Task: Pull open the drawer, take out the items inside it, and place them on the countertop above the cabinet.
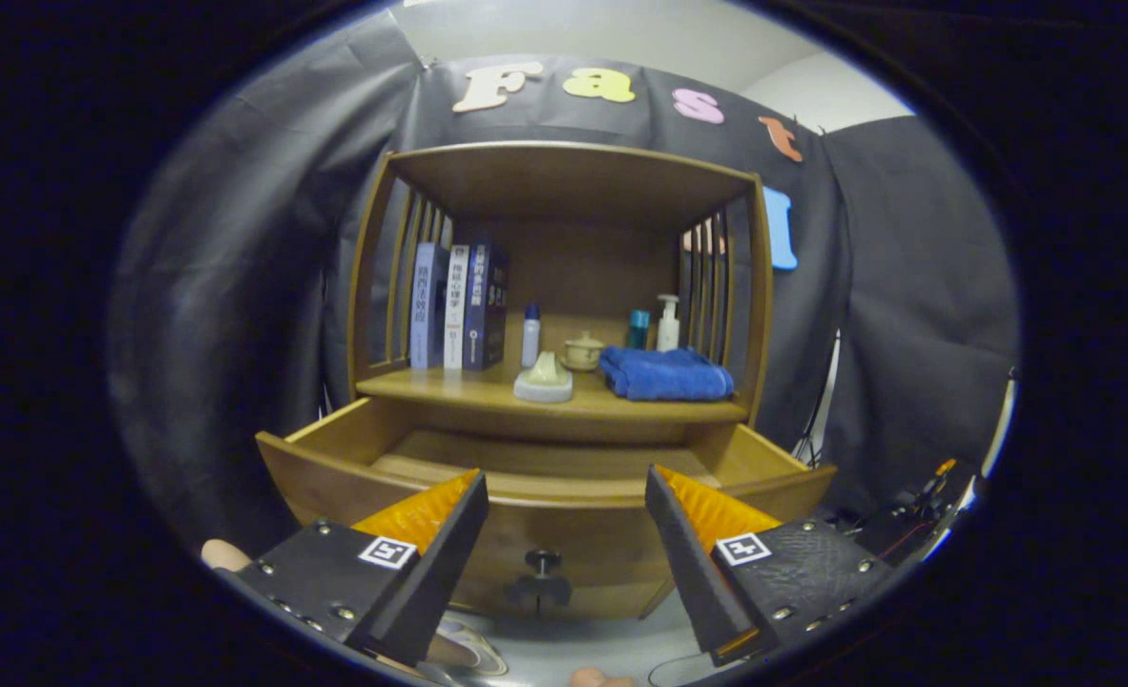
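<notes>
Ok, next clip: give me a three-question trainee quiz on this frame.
1. True or false: the drawer is pulled open.
2. The blue towel lies: A) inside the drawer, B) on the countertop, C) between the fingers.
3. What are the gripper fingers doing?

Key
1. True; its knob faces the gripper.
2. B, right of the pale holder.
3. They stand apart, gripping nothing, just in front of the drawer's front panel.
</notes>
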Demonstrator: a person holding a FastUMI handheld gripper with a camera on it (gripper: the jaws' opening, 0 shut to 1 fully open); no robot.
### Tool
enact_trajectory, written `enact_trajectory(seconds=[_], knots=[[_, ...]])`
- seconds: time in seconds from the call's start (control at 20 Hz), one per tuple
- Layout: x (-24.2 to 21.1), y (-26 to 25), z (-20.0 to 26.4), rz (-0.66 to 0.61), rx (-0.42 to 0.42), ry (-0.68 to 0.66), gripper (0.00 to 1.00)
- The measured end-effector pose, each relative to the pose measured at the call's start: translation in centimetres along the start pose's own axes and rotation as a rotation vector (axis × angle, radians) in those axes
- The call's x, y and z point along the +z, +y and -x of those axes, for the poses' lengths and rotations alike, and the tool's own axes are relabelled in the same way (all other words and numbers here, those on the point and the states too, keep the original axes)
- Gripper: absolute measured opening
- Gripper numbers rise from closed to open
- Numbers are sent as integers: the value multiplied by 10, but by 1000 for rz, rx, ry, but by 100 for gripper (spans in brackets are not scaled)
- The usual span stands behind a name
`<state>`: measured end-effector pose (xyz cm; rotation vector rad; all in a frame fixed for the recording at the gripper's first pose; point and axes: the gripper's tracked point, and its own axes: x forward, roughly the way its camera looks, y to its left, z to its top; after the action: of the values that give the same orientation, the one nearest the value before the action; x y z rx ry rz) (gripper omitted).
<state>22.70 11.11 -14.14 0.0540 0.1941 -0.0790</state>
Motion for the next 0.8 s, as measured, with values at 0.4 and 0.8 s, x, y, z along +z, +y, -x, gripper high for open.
enact_trajectory(seconds=[0.4, 0.8], knots=[[-40, 3, -20, -71, 2, 124, 99], [-43, 13, -31, -42, 33, 120, 98]])
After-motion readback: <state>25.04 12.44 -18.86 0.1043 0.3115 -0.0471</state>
